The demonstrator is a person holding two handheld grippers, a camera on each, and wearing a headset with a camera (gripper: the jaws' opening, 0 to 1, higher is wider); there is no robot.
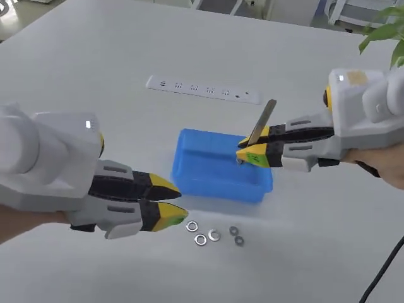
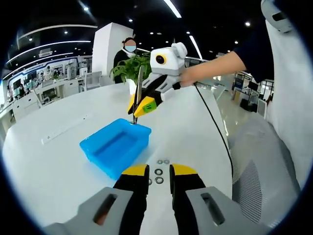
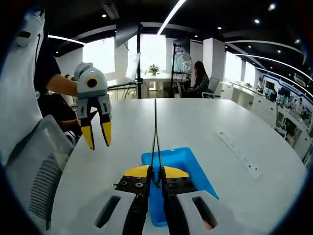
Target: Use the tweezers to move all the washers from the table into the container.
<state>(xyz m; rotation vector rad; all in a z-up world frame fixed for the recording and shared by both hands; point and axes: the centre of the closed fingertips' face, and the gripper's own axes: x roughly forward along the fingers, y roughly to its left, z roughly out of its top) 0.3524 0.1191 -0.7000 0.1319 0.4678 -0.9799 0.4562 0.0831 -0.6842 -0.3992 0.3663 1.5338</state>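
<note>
the left gripper (image 1: pixel 180 205) hovers just off the near-left corner of the shallow rectangular blue plastic container (image 1: pixel 218 188), its yellow-tipped jaws a little apart and holding nothing. five small flat silver metal washers (image 1: pixel 214 235) lie loose on the pale grey table (image 1: pixel 95 76) just in front of the container's near wall. at the container's near-right corner the right gripper (image 1: pixel 245 153) is clamped on slim grey metal tweezers (image 1: pixel 262 121), whose tips point down at the rim — whether they carry a washer is too small to tell. a long white power strip (image 1: pixel 202 89) lies beyond the container's far wall.

this looks like a drop-off, or the turn back for the next washer. keep the tips over the blue floor (not the rim) before easing the squeeze, then come in low on the nearest washer and nip its edge — with the left gripper held clear of the pile.
</note>
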